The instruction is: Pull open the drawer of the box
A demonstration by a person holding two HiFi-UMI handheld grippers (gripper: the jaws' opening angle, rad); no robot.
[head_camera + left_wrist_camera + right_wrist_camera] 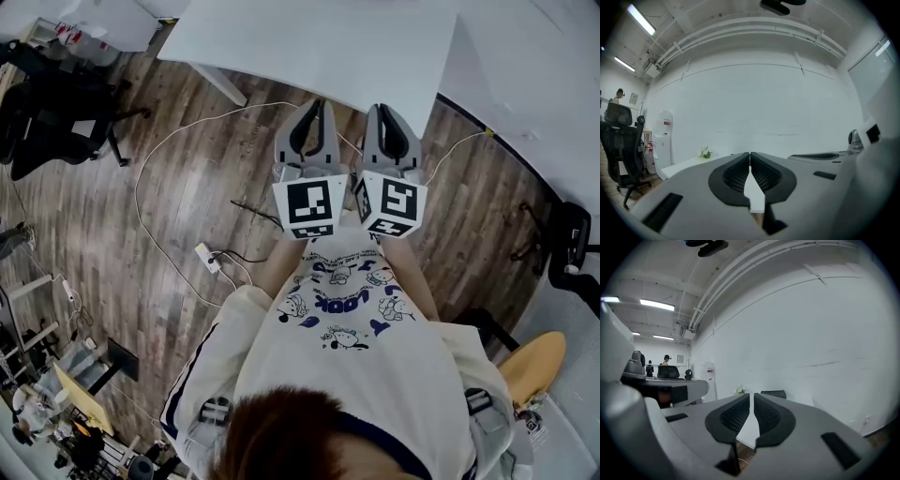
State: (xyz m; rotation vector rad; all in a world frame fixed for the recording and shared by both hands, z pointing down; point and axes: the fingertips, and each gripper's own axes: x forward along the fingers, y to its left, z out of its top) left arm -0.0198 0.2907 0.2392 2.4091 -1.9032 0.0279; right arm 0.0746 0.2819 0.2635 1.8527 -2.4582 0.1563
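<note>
On the wood floor [94,234]: white cable [137,199], power strip [208,258]

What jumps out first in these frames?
Two tools held side by side in front of the person's chest: left tool and right tool, each carrying a black-and-white marker cube, both with jaws together and nothing between them. They point toward a white table, with a white cable looping over the wood floor at the left. No box or drawer shows in any view.
</note>
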